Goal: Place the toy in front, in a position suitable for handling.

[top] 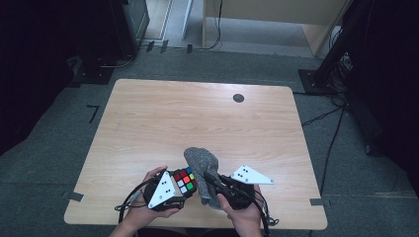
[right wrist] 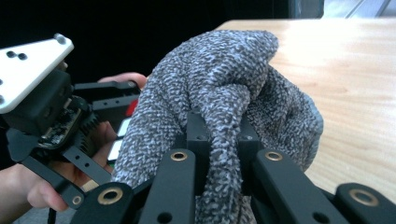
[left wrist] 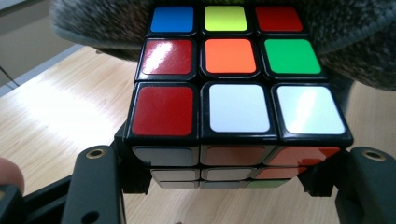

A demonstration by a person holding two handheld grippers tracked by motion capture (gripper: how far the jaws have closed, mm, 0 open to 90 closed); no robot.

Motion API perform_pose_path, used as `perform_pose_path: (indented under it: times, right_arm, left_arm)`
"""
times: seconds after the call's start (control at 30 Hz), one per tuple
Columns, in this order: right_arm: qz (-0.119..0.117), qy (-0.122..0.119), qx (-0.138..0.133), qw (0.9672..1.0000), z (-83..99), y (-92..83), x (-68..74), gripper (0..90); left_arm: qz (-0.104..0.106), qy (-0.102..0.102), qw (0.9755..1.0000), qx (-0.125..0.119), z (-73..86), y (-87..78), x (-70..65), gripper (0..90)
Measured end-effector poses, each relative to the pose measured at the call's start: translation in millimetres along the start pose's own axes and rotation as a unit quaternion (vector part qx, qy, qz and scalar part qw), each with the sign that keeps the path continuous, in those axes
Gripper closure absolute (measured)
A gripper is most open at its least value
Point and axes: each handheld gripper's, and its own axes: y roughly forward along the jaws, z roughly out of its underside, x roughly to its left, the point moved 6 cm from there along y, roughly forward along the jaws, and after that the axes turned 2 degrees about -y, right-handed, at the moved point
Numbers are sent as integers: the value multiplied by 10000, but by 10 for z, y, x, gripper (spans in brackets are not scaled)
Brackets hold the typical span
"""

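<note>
Near edge of the counter: two hands come in low in the high view, each holding a tool.
Left tool [top: 174,190]: its jaws are clenched on the puzzle cube [top: 185,180], one on each side, as the left gripper view shows. It holds the cube up off the counter [top: 163,123].
Puzzle cube up close: in the left gripper view the cube [left wrist: 238,74] shows a top face with blue, yellow, red, orange, green and white squares.
Right tool [top: 213,181]: its jaws are pinched tight on a fold of the grey cloth [top: 202,165]. In the right gripper view the cloth [right wrist: 224,84] bunches up over the jaw tips.
Where the two meet: the cloth sits just beside the cube and looks like it touches the far side of it. In the left gripper view the cloth [left wrist: 355,42] hangs right behind the cube.
Step in hand: I think the cube is being wiped with the cloth while the left tool keeps it steady.
Next move: the right tool needs to rub the cloth across a face with a soft push. The left tool must keep its grip firm so the cube does not slip or twist.
Farther off: bare counter, with a small dark round spot [top: 238,98] near the far edge.
</note>
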Motion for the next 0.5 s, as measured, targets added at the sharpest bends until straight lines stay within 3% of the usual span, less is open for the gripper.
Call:
perform_pose_path:
  times: [0.13, 0.3, 0.43, 0.5]
  right_arm:
    - [54, 93, 152, 9998, 110, 75, -77, 829]
    - [97, 170, 296, 9994, 151, 96, -110, 829]
    - [-38, 54, 75, 9999, 40, 20, -14, 827]
    - [-17, -62, 19, 10000, 8, -1, 14, 827]
  left_arm:
    - [65, 31, 9998, -200, -76, -71, -10, 344]
    - [56, -95, 9998, -156, -41, -60, 34, 344]
    - [-20, -73, 10000, 16, 20, -1, 24, 344]
    - [15, -84, 10000, -30, 1, -7, 12, 344]
